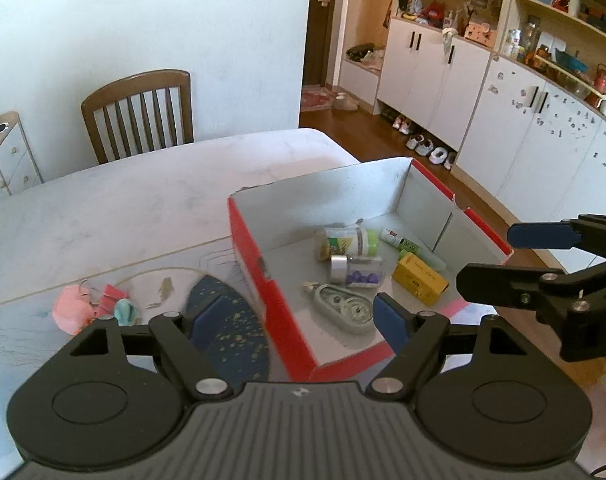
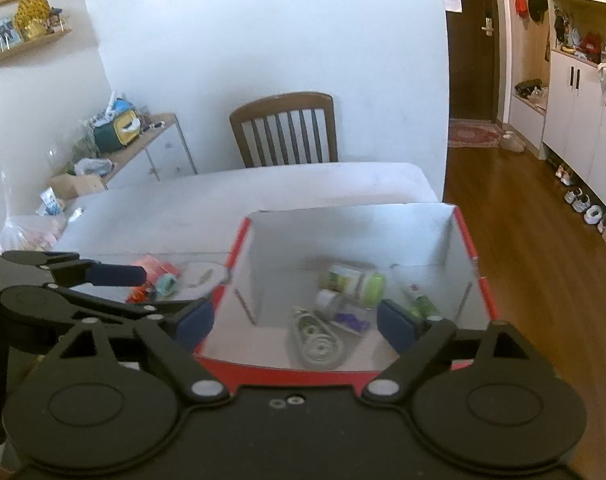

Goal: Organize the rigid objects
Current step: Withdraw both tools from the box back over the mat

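Left wrist view: red box (image 1: pixel 287 320) holding jar (image 1: pixel 345 242), yellow carton (image 1: pixel 419 284), tape dispenser (image 1: pixel 343 308); left gripper (image 1: pixel 299 316) and right gripper (image 1: pixel 503 256) both spread, empty — next, likely take the pink clips (image 1: pixel 75 312) left on table (image 1: pixel 123 200), squarely, clearing the wall.

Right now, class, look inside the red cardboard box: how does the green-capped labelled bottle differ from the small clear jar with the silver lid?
The green-capped labelled bottle is larger; the small clear jar with the silver lid is shorter. A printed label hides the bottle's contents, while purple pieces show through the jar. The bottle lies farther back, the jar nearer the camera. Both lie on their sides, next to each other, in the red cardboard box.
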Motion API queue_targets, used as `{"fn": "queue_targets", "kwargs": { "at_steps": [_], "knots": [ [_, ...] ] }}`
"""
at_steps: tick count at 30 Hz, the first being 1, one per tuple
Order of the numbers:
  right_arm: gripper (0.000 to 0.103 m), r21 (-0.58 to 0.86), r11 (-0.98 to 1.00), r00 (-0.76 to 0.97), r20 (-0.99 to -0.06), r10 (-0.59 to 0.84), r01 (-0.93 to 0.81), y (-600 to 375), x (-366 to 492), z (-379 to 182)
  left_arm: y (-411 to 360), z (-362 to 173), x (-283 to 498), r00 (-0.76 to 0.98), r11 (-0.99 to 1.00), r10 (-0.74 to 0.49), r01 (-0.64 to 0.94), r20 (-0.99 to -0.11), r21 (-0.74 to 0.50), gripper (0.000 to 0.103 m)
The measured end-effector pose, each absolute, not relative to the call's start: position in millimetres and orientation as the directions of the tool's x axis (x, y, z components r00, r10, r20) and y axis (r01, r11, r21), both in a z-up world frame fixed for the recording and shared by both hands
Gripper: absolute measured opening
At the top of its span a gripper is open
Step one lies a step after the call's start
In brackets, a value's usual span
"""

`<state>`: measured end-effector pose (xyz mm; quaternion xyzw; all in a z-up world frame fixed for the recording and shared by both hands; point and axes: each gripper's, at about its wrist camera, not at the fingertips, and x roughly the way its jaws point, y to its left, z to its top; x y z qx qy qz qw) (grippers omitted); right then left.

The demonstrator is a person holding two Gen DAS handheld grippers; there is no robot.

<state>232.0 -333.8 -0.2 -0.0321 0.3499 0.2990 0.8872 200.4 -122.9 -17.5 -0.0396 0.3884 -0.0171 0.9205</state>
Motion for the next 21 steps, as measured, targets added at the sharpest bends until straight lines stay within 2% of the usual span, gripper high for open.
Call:
{"fn": "queue_targets", "kwargs": {
  "at_steps": [2,5,11,13,21],
  "knots": [
    [0.097,0.153,0.816,0.586,-0.623,0.517,-0.557,-327,220,1,-112,-17,191,0.706,0.995,-0.078,0.014,-0.704,-0.096,0.081],
    [0.101,0.144,0.814,0.601,-0.605,0.523,-0.563,-312,204,2,-96,-17,176,0.719,0.993,-0.101,0.034,-0.687,-0.11,0.09],
    [0.102,0.143,0.818,0.606,-0.604,0.518,-0.557,-280,181,-1,-61,-19,152,0.736,0.99,-0.134,0.065,-0.663,-0.128,0.091],
    [0.102,0.145,0.819,0.603,-0.607,0.517,-0.556,-268,175,-4,-48,-22,145,0.747,0.988,-0.144,0.072,-0.649,-0.136,0.1],
    [0.102,0.155,0.818,0.588,-0.623,0.516,-0.554,-225,155,-16,5,-38,123,0.764,0.984,-0.153,0.059,-0.626,-0.169,0.101]
  ]
}}
